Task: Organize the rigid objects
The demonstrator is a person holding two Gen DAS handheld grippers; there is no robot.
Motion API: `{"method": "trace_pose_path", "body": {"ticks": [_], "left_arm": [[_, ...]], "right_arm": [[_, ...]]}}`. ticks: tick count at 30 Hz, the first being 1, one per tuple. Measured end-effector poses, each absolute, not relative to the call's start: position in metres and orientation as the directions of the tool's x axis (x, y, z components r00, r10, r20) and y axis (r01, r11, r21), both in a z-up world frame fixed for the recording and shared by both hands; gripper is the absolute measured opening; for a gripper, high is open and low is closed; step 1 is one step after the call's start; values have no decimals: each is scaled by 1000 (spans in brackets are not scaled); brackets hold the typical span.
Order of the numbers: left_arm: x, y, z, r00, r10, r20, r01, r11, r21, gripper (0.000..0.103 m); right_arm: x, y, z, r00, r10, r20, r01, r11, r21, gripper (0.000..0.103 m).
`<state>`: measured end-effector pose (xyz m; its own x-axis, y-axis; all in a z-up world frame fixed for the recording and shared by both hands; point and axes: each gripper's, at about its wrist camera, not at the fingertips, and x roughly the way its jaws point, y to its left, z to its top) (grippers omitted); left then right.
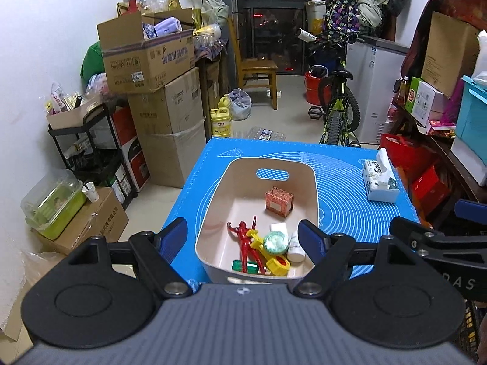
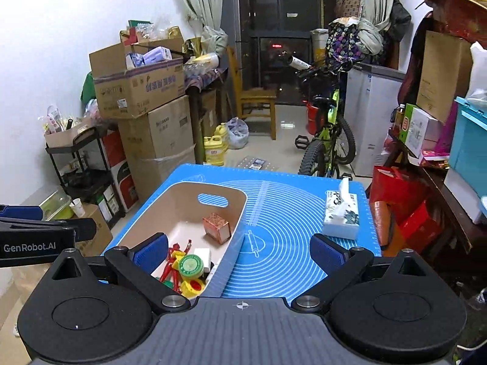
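A pale bin [image 1: 213, 200] [image 2: 234, 231] stands on the blue mat [image 1: 344, 182] [image 2: 283, 213]. Inside lie a red patterned box [image 1: 279, 201] [image 2: 216, 228], a red figure [image 1: 245, 240] [image 2: 174, 258], a yellow toy [image 1: 272, 258] [image 2: 191, 287], a green-lidded jar [image 1: 276, 242] [image 2: 191, 265] and a white bottle [image 1: 295, 248]. My left gripper [image 1: 245, 243] is open and empty, above the bin's near end. My right gripper [image 2: 240, 254] is open and empty, over the bin's right wall and the mat.
A tissue box [image 1: 380, 181] [image 2: 341, 217] sits at the mat's far right. Stacked cardboard boxes [image 1: 164, 91] and a black rack [image 1: 91, 152] stand left; a bicycle [image 1: 338, 112] and cluttered shelves [image 1: 441, 115] stand right.
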<state>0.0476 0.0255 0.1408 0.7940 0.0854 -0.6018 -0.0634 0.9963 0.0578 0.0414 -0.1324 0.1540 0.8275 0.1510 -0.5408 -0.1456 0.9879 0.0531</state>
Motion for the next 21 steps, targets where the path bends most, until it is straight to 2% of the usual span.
{"method": "trace_pose_path", "body": {"ticks": [21], "left_arm": [[-23,16,93,799,80,-596,-38,996,83,80]], "right_arm": [[-49,-150,99,825,125,-551,-139,990,17,99]]}}
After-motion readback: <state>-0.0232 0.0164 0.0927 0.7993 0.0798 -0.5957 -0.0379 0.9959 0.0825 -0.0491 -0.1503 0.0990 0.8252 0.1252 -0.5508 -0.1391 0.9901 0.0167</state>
